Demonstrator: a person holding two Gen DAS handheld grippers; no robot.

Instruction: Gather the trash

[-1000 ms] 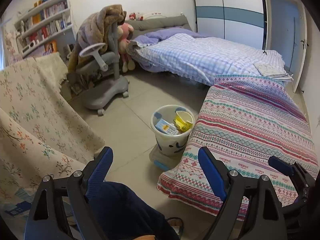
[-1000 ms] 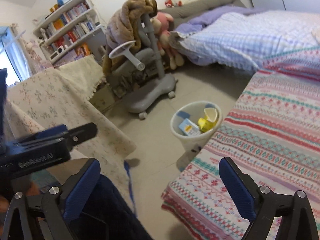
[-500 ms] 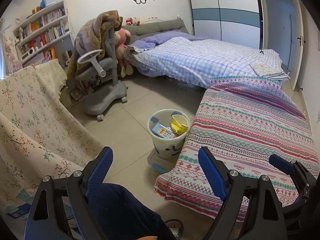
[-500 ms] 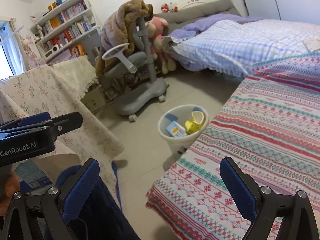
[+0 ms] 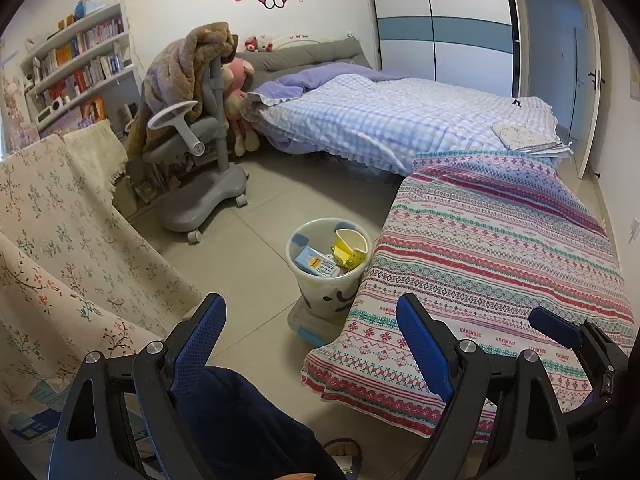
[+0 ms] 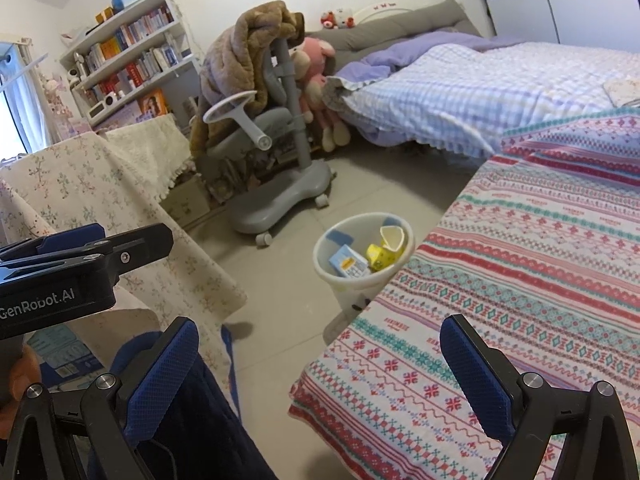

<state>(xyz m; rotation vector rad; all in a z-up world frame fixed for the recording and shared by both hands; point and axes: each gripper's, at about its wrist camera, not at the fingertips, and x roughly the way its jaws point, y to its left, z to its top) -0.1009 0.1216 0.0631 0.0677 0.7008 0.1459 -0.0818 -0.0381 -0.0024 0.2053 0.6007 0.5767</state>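
A white trash bin stands on the floor against the striped bed's left edge. It holds a blue carton and yellow paper cups. The bin also shows in the right wrist view. My left gripper is open and empty, well above and nearer than the bin. My right gripper is open and empty, over the bed corner; it shows at the right edge of the left wrist view. The left gripper's body shows in the right wrist view.
The striped bed fills the right side. A floral cloth covers furniture on the left. A grey wheeled chair with a brown blanket stands behind the bin. A checked bed is at the back. A dark-clothed leg is below.
Both grippers have drawn back and tilted up, so the bin sits lower and farther in both views. Both stay open and empty.
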